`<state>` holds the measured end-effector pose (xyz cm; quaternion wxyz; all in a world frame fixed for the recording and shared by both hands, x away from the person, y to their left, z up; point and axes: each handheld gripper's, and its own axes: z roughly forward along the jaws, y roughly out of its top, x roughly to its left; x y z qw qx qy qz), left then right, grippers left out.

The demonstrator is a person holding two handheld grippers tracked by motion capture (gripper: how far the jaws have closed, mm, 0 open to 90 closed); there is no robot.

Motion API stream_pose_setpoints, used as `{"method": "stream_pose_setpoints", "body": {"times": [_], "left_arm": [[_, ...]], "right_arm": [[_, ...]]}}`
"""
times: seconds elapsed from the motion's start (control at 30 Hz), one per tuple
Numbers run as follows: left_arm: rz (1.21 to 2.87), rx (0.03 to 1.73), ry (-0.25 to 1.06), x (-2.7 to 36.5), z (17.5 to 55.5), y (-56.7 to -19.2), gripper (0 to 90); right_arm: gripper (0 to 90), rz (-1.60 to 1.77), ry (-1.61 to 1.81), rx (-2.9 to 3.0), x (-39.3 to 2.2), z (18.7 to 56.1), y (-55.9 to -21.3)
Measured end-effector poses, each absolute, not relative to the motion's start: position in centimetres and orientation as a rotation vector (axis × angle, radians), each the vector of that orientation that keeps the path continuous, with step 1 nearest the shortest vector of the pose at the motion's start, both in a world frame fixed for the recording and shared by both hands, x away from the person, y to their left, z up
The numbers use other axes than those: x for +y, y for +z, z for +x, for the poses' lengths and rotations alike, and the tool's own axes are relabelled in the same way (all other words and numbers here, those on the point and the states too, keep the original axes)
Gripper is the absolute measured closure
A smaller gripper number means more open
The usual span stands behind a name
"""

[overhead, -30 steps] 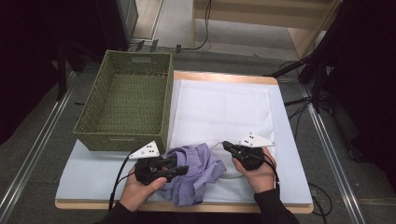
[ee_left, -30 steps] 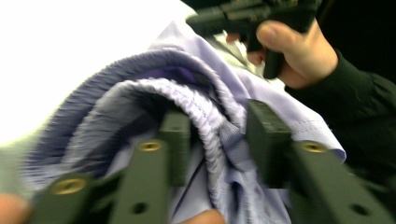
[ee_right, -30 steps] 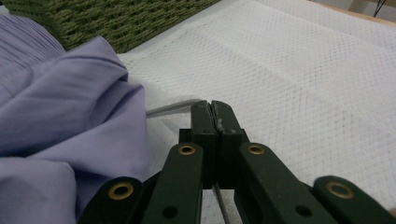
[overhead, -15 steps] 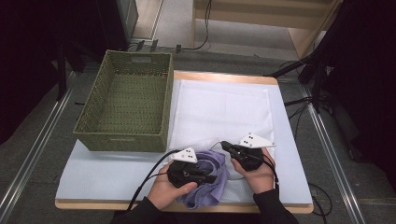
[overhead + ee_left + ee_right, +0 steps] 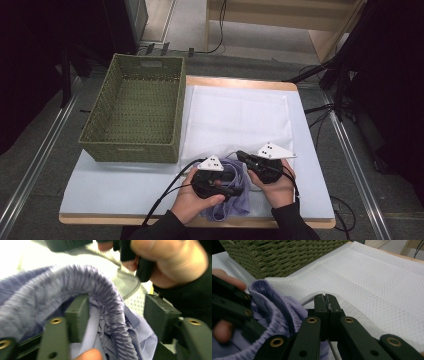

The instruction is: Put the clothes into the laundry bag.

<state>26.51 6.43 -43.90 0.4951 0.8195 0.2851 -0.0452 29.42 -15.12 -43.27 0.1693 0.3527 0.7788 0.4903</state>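
Note:
A purple cloth (image 5: pixel 229 206) with an elastic waistband lies bunched at the table's front, under my two hands. My left gripper (image 5: pixel 242 176) points right over it. Its jaws have just been opening and now stand apart, with the gathered waistband (image 5: pixel 105 290) draped between them and leaning on one pad (image 5: pixel 78 315), unclamped. My right gripper (image 5: pixel 240 154) points left at the front edge of a white mesh bag (image 5: pixel 235 120). Its jaws (image 5: pixel 327 298) are shut, and the bag's white rim band (image 5: pixel 358 312) arches up at their tips as if pinched there. The purple cloth (image 5: pixel 274 305) bulges just left of them.
An empty green woven basket (image 5: pixel 132 150) stands at the left, its wall (image 5: pixel 287 255) close behind the cloth. A pale blue mat (image 5: pixel 120 180) covers the wooden table. Cables trail from both grippers toward the front edge.
My left hand has slid right with the cloth, bunching it close under the right gripper, and its jaws now stand apart. The right hand has kept still.

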Motion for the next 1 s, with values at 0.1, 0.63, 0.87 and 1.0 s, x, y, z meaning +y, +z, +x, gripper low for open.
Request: {"method": "stream_pose_setpoints", "body": {"times": [0.1, 0.63, 0.87, 1.0], "left_arm": [[1.952, 0.684, -0.07, 8.0, 26.1, -42.8, 33.1], [1.92, 0.968, -0.016, 12.9, 26.3, -45.0, 47.0], [2.009, 0.928, -0.05, 9.6, 27.2, -44.8, 79.4], [2.026, 0.893, -0.063, 8.2, 27.6, -44.4, 81.4]], "right_arm": [[90.0, 1.006, 1.384, 2.215, -15.2, 29.5, -43.4], [90.0, 1.003, 1.38, 2.22, -14.9, 29.4, -43.4], [90.0, 1.003, 1.399, 2.22, -14.8, 29.3, -43.3], [90.0, 0.991, 1.418, 2.219, -14.9, 29.2, -43.0]]}}
